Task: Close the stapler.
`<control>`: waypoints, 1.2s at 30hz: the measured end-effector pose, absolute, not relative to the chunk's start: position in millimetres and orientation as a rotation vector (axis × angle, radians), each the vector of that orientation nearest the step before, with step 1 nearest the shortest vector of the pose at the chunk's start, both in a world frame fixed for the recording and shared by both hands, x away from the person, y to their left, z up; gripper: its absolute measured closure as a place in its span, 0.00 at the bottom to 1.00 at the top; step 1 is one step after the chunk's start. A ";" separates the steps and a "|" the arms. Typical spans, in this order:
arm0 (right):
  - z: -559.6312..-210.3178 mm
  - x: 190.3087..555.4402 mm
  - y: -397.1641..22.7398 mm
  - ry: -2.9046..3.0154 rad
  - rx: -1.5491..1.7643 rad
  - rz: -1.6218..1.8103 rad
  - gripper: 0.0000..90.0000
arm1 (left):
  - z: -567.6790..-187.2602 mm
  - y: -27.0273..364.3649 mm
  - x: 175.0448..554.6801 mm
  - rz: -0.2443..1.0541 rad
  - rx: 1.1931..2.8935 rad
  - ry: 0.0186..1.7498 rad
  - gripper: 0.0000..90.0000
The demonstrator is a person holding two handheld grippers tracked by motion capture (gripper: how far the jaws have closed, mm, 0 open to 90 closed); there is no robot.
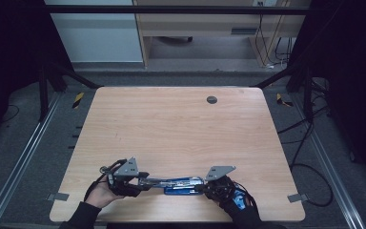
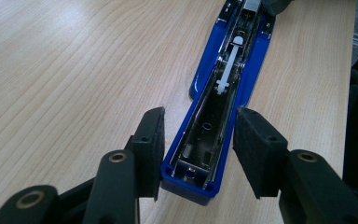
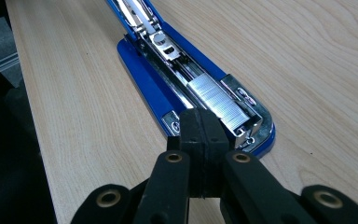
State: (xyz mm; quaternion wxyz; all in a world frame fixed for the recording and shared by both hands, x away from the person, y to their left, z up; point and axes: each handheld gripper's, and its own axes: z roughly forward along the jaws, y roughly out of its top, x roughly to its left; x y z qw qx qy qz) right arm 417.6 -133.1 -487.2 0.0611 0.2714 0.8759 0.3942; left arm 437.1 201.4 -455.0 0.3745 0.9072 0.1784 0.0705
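Stapler (image 1: 178, 185): blue, swung open flat, lying lengthwise near the table's (image 1: 171, 124) front edge, btwn the two grippers.
Lid (image 2: 204, 154): blue top arm w/ bare metal channel and white plastic pusher (image 2: 228, 70) inside; end points at L gripper.
Base (image 3: 158, 88): blue, w/ metal magazine (image 3: 168, 56) on top; its front end sits at R gripper.
Staples (image 3: 221, 103): silver strip sitting in the magazine's front end, just ahead of R jaws.
L gripper (image 2: 199, 140): jaws apart, one each side of the lid's end. L pad touches or nearly touches the blue edge; R pad stands off w/ a small gap. No firm squeeze seen.
R gripper (image 3: 199, 122): jaws pressed together, nothing btwn them; tips right at the base's front end, beside the staples. Contact w/ the metal: can't tell.
Hands: L hand (image 1: 102, 193) and R hand (image 1: 228, 193) low at the front edge, each on its gripper.
Table: light wood, dark round cap (image 1: 212, 99) far side.
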 end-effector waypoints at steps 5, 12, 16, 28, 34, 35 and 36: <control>-487.1 417.6 -133.2 2.652 0.817 1.192 1.00 | -451.4 199.2 437.6 0.179 2.321 0.448 0.60; -487.2 417.8 -133.0 2.651 0.820 1.194 1.00 | -449.4 197.7 438.1 0.172 2.323 0.446 0.61; -486.8 417.3 -131.8 2.647 0.822 1.191 1.00 | -449.5 197.8 438.2 0.171 2.322 0.444 0.61; -463.5 421.7 -110.3 2.526 0.752 1.404 1.00 | -449.4 198.1 438.0 0.172 2.322 0.439 0.61; -457.4 425.5 -89.5 2.488 0.745 1.482 1.00 | -449.6 198.6 438.0 0.172 2.322 0.435 0.61; -457.2 426.4 -85.7 2.483 0.744 1.493 1.00 | -449.6 198.6 438.0 0.172 2.322 0.435 0.61; -457.1 427.3 -82.0 2.480 0.744 1.499 1.00 | -449.7 198.7 438.0 0.172 2.322 0.435 0.61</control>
